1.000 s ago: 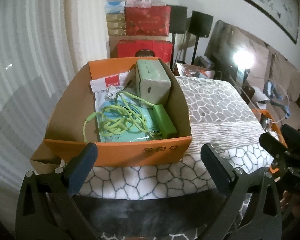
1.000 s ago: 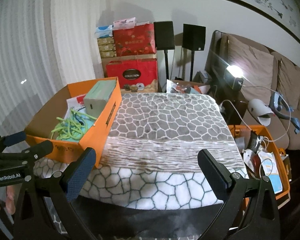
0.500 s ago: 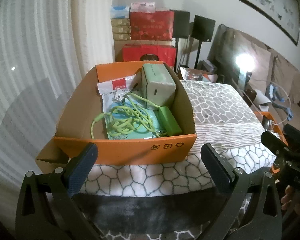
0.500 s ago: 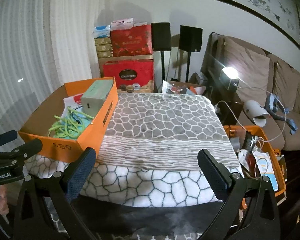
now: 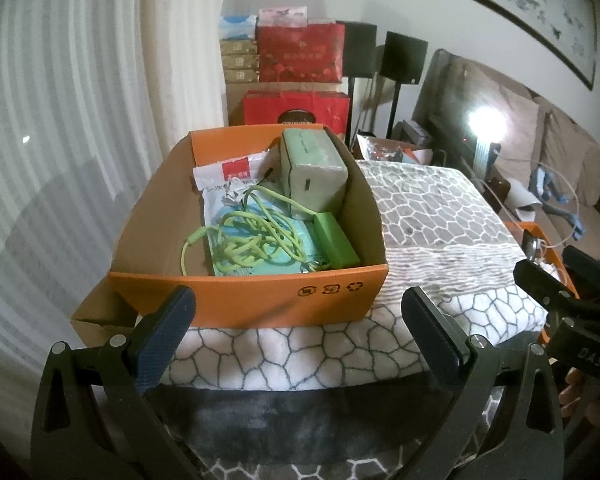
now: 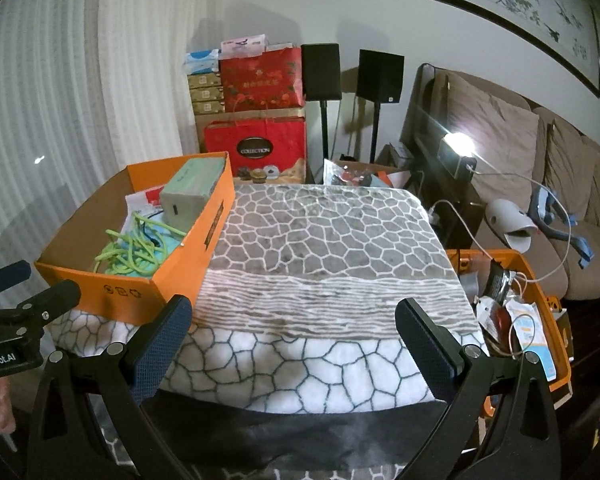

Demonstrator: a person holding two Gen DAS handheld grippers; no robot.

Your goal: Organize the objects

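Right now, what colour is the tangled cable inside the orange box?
Light green; the cable shows best in the left wrist view, lying in the box.

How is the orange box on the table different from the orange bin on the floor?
The orange box sits up on the blanket-covered table; the orange bin stands lower, beside the table. The box is cardboard with solid walls, while the bin looks like plastic. The box holds a green cable; the bin holds packets and a white cable. Both are orange and open-topped.

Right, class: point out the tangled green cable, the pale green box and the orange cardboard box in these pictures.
green cable (image 5: pixel 256 242), left wrist view, on the middle of the tangle.
pale green box (image 5: pixel 314 168), left wrist view, on its top face.
orange cardboard box (image 6: pixel 140 292), right wrist view, on its near outer wall.
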